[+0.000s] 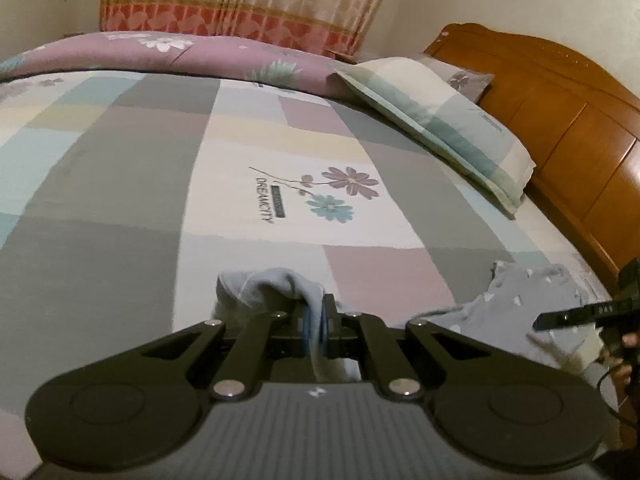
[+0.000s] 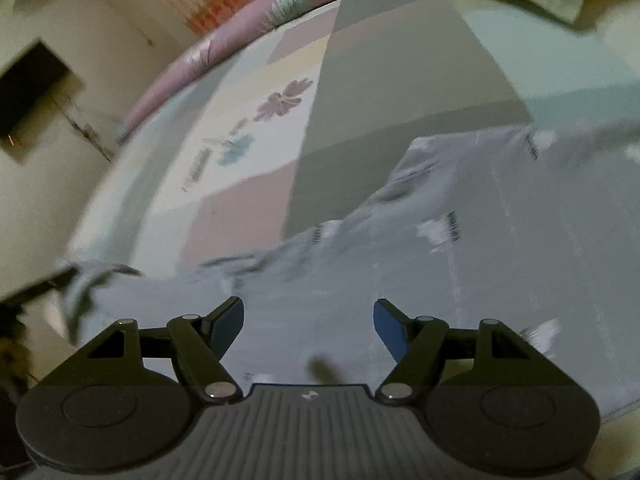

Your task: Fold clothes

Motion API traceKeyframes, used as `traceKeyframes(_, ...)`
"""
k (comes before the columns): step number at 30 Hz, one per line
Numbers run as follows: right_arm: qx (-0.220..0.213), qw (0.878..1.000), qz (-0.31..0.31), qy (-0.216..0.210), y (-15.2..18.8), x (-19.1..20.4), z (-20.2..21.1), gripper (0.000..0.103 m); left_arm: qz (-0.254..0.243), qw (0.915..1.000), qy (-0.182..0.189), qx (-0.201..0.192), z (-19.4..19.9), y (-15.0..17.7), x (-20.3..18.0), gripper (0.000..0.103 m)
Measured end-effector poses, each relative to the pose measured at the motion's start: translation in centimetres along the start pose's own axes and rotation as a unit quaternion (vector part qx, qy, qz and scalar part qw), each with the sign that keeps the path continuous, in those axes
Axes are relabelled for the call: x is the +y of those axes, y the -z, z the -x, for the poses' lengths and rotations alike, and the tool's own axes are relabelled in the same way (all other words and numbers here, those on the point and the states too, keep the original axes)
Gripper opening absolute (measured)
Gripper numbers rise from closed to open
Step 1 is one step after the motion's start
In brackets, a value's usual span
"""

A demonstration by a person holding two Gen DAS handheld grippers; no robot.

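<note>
So the left claw (image 1: 315, 322) is clamping tight on a bunched-up corner of the pale grey printed cotton garment (image 1: 504, 300), with the fabric pinched right between its blue pads and spilling over the top, probably so that edge can get carried across for a fold. The rest of the garment is lying spread out on the bed with the patchwork pastel sheet (image 1: 168, 168), down by the near edge and toward the side where the orange-brown wooden headboard (image 1: 568, 112) is standing. The right claw (image 2: 309, 328) is hanging just over the flat part of the garment (image 2: 460, 240) with its jaws wide apart and nothing between them; I'm guessing it's lining up for a second corner so both ends can be lifted evenly. A checked green-and-cream pillow (image 1: 448, 128) is sitting up by the headboard, well apart from the garment. No baskets or boxes showing anywhere, so there's nothing holding other clothes that I can see.
</note>
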State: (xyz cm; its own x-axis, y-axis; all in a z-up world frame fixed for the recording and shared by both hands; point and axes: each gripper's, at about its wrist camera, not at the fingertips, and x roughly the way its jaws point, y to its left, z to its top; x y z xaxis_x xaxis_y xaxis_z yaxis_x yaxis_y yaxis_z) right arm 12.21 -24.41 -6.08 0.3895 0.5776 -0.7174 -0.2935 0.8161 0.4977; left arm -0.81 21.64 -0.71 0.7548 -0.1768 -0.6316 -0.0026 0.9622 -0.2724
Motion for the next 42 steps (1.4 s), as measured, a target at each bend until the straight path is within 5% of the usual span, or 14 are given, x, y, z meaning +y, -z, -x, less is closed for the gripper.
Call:
traceKeyframes(7, -0.008, 0.994, 0.095, 0.056, 0.4, 1.6, -0.1, 0.076, 0.015, 0.9997, -0.012, 0.012, 0.0, 1.9, 1.7, 0.004)
traceKeyframes(10, -0.024, 0.983, 0.167, 0.068, 0.0, 3.6, -0.4, 0.066, 0.013, 0.9996, -0.018, 0.016, 0.1, 2.4, 1.6, 0.004)
traceKeyframes(16, -0.019, 0.964, 0.257, 0.067, -2.1, 7.4, -2.9, 0.048, 0.035, 0.9931, -0.058, 0.096, -1.4, 4.5, 3.3, 0.015)
traceKeyframes(23, -0.010, 0.938, 0.326, 0.116, -3.1, 10.1, -7.8, 0.046, 0.043, 0.9891, -0.105, 0.093, 0.5, 4.2, 4.9, 0.025)
traceKeyframes(26, 0.002, 0.932, 0.335, 0.140, -3.0, 9.7, -9.0, 0.046, 0.006, 0.9919, -0.096, 0.083, 0.4, 3.1, 3.3, 0.027)
traceKeyframes(31, 0.016, 0.946, 0.290, 0.141, -3.9, 8.3, -9.0, 0.047, -0.109, 0.9891, -0.046, 0.088, -3.5, 0.0, -2.2, 0.044)
traceKeyframes(42, 0.027, 0.945, 0.279, 0.167, -1.0, 7.0, -8.2, 0.060, -0.283, 0.9522, 0.051, 0.103, -14.6, -1.1, -14.6, 0.053)
